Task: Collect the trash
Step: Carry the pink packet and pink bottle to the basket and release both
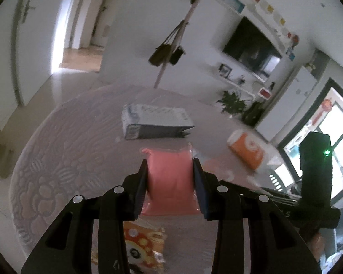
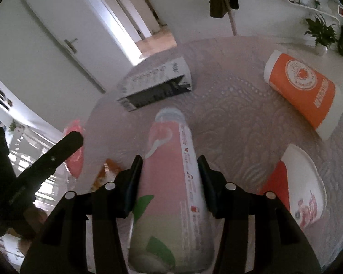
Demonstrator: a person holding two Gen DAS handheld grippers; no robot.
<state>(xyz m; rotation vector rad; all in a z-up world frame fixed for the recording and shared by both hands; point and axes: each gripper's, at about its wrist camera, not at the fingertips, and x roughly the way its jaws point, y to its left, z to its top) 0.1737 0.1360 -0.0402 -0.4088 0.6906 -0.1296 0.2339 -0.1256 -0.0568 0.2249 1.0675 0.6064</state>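
Both grippers are carrying loads over the round table. The left gripper is clamping a pink packet, its pads pressing both sides, the packet sticking out toward twelve o'clock. The right gripper is gripping a tall pink-and-green can by its body, top pointing to twelve.

Trash is lying all round: a grey-white carton on its side at twelve o'clock of the left view, an orange cup tipped over at two o'clock of the right view, a red-and-white cup at three, and a yellow-red wrapper under the left gripper at six.

By my reading, this is the carrying step, two pieces picked and neither binned. No bin is showing, so the next move is calling for finding one, bringing both loads over it and letting go.
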